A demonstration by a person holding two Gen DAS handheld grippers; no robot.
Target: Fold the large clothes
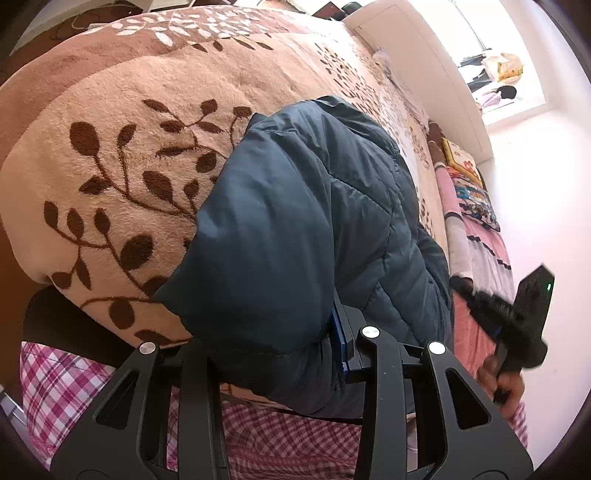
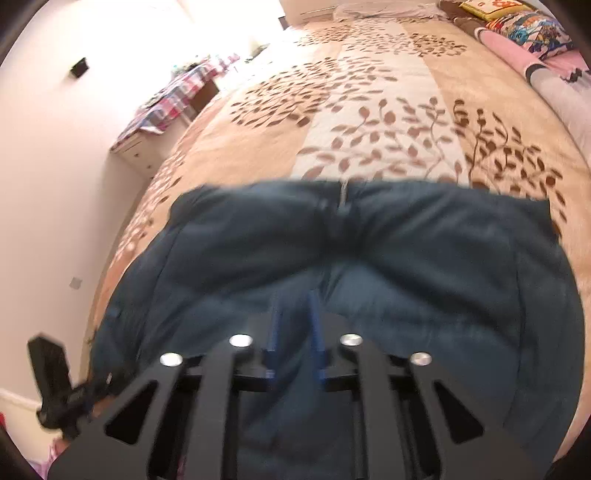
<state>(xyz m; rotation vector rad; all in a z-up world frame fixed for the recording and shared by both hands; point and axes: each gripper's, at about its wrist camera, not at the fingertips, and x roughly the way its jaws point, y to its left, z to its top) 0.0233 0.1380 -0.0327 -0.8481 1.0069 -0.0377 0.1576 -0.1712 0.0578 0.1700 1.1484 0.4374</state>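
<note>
Jacket (image 2: 369,258): dark blue, padded, lying partly folded on the leaf-patterned blanket (image 2: 369,110), bulk at six o'clock. Left gripper (image 1: 295,350) is clamping its near hem; right gripper (image 2: 295,332) is hanging nearly closed, pinching nothing visible. Further folds are remaining, apparently.

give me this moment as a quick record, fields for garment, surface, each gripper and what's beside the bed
garment: dark blue quilted jacket, bunched, lying on the bed
surface: beige blanket with brown leaf print
left gripper: jaws closed on a fold of the jacket at its near edge
right gripper: over the jacket, blue pads a narrow gap apart, nothing visibly between them; view blurred
beside the bed: pink bedding and a cartoon-print pillow on one side, low drawer unit on the other
</note>
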